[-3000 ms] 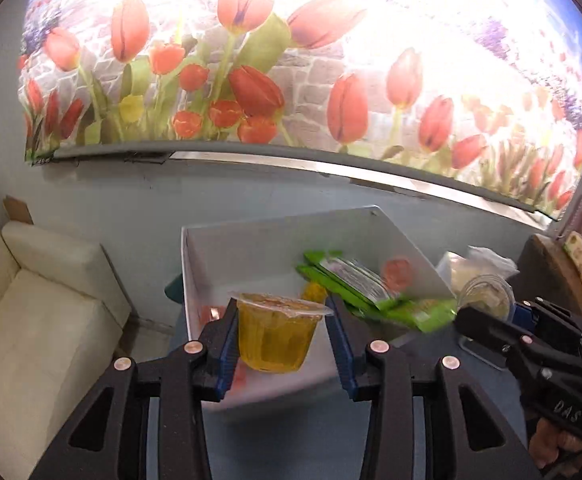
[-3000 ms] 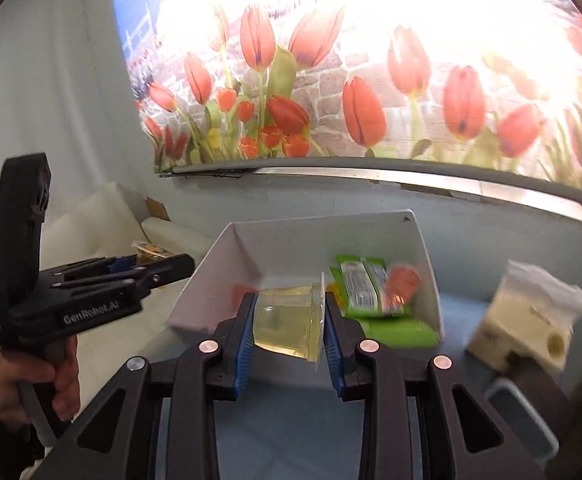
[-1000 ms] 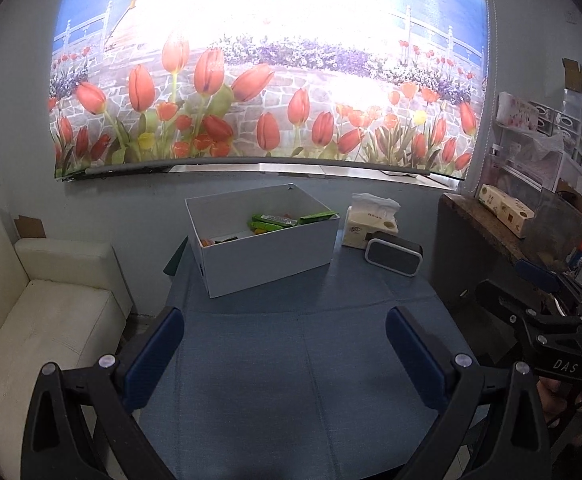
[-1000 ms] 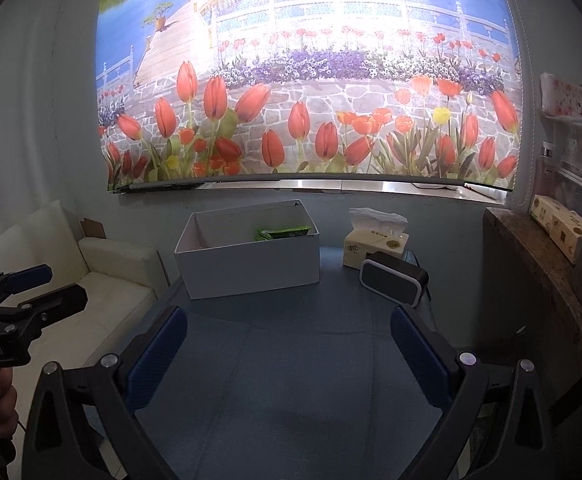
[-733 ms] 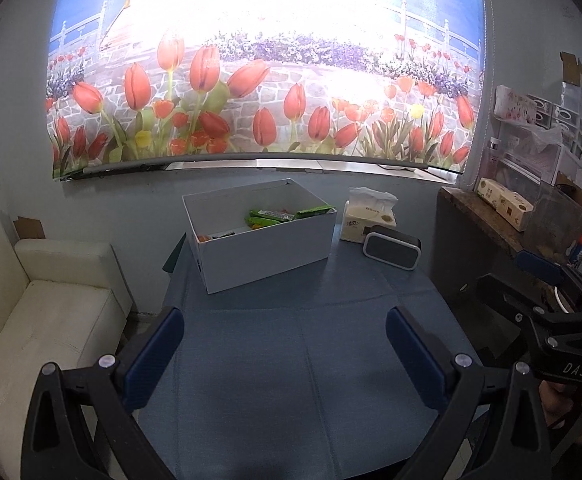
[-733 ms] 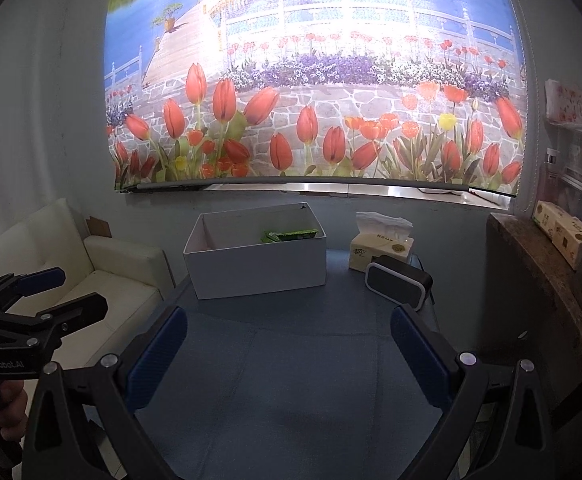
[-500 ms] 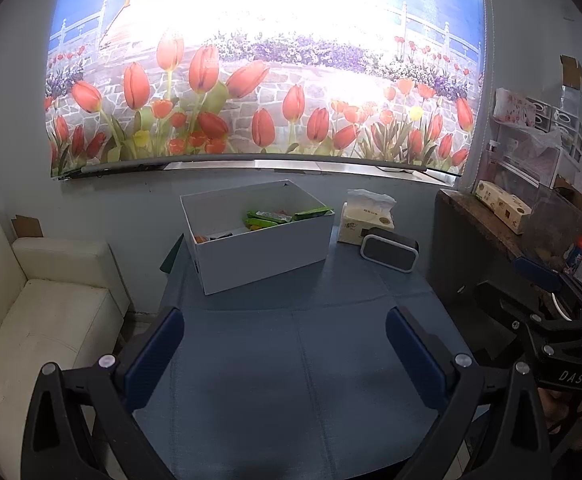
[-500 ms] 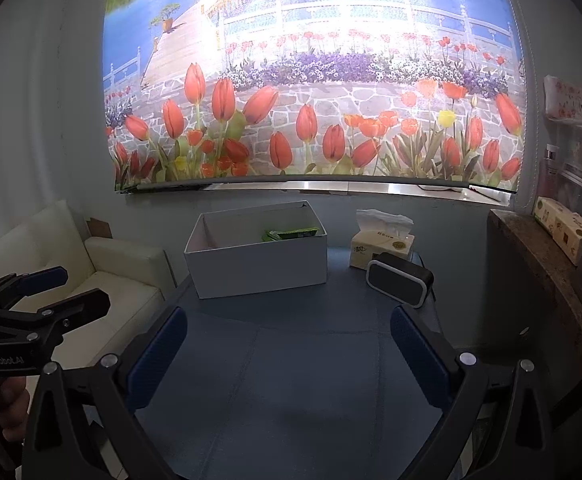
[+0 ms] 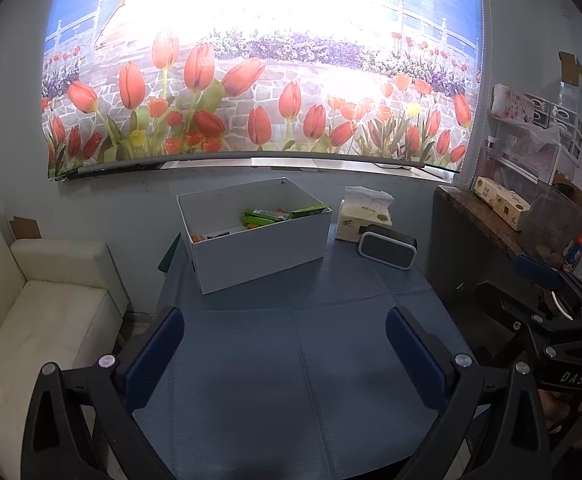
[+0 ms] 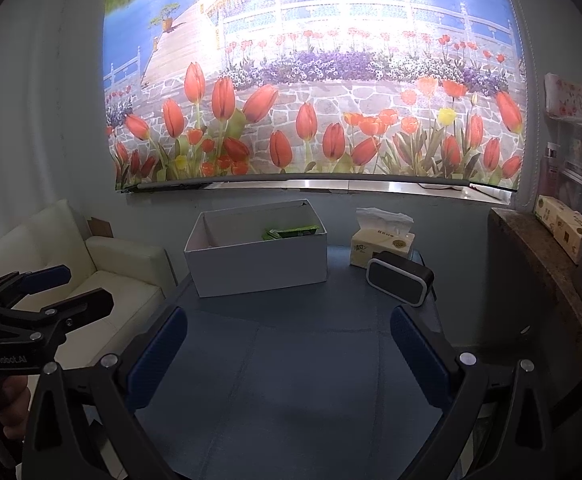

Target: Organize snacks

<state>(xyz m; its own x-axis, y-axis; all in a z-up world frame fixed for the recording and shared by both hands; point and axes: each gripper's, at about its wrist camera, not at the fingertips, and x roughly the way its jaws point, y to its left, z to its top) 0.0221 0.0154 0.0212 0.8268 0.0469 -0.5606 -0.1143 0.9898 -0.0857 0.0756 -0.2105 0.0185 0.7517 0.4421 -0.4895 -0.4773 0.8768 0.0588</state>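
Both tongs released, nothing held: left gripper (image 9: pixel 285 344) & right gripper (image 10: pixel 289 344) spread wide over the blue table (image 9: pixel 291 380). White box (image 9: pixel 259 248) at table's far edge w/ green snack packs (image 9: pixel 265 216) inside; tissue pack (image 9: pixel 365 220) & speaker (image 9: pixel 387 245) toward far right corner.

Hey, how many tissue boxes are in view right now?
2: one tissue box on the table right of the white box, another on the side counter. More may be hidden.

It looked like a home living room: a cream leather sofa (image 9: pixel 39 320) stood beside a blue-covered table (image 9: pixel 291 360), under a tulip-garden wall hanging (image 10: pixel 315 80).
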